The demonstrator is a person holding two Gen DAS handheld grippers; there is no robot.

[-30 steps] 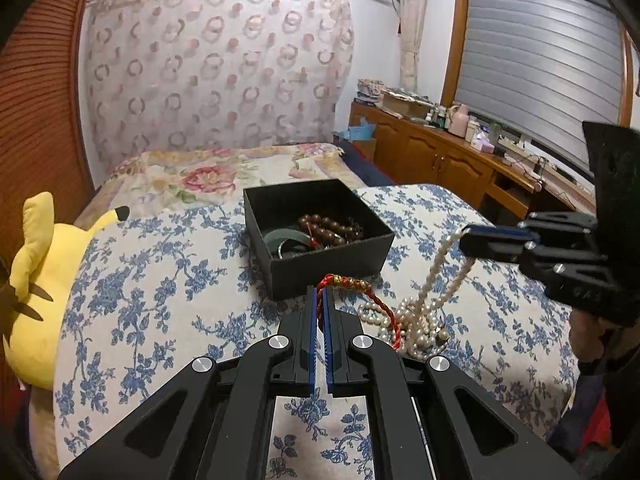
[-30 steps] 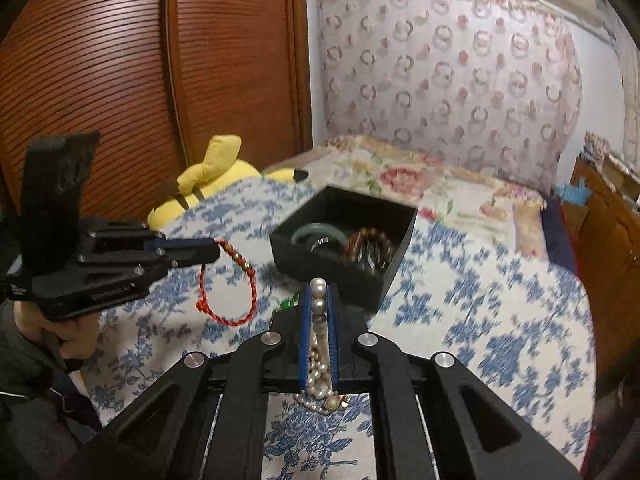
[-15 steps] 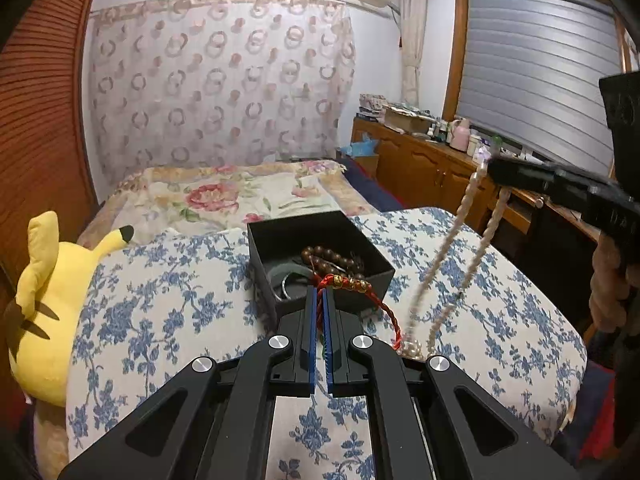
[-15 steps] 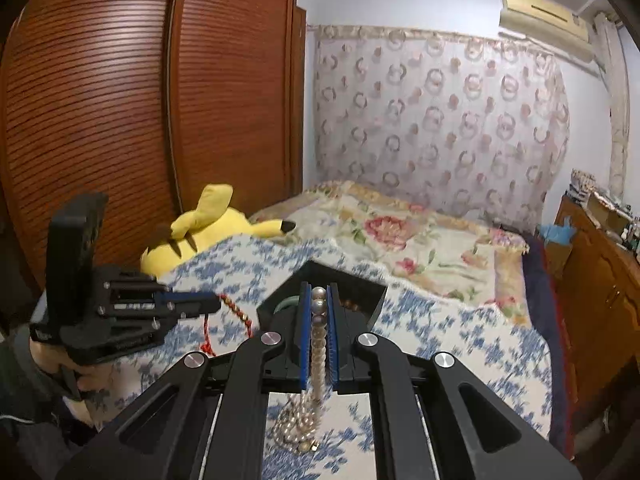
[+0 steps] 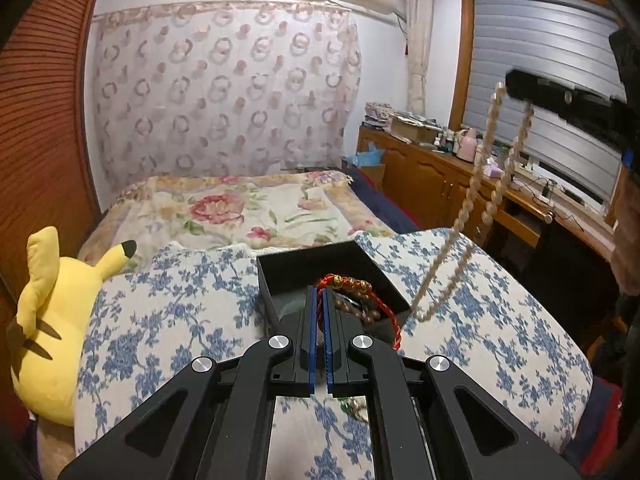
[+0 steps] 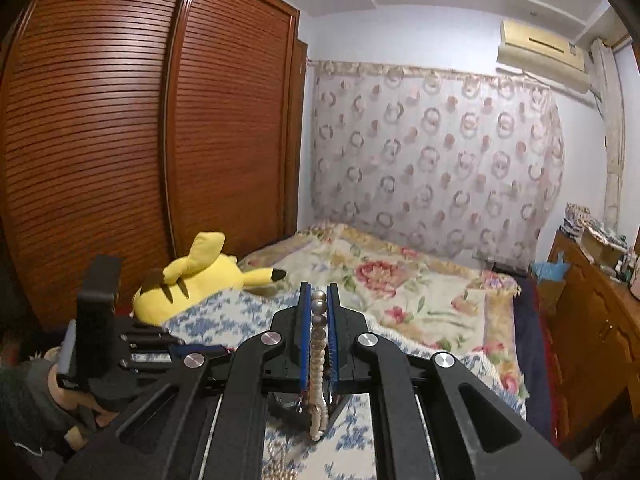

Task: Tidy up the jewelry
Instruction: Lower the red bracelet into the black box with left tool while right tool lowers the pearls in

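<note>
My left gripper [image 5: 319, 294] is shut on a red cord bracelet with gold beads [image 5: 352, 285] and holds it over the open black box [image 5: 316, 268] on the blue-flowered bedspread. Dark beads and a green bangle lie inside the box, partly hidden by my fingers. My right gripper [image 6: 319, 294] is shut on a long pearl necklace [image 6: 318, 360], raised high. In the left wrist view the necklace [image 5: 476, 196] hangs in a long loop from the right gripper [image 5: 516, 84] at upper right, its low end just right of the box.
A yellow plush toy [image 5: 52, 320] lies at the bed's left edge. A little jewelry [image 5: 354, 408] lies on the bedspread under my left gripper. A wooden wardrobe [image 6: 120, 140] stands left, and a cluttered wooden cabinet [image 5: 440, 172] right.
Both grippers have risen. The right one lifted the pearl necklace off the bedspread until it hangs free. The left one moved the red bracelet forward over the box.
</note>
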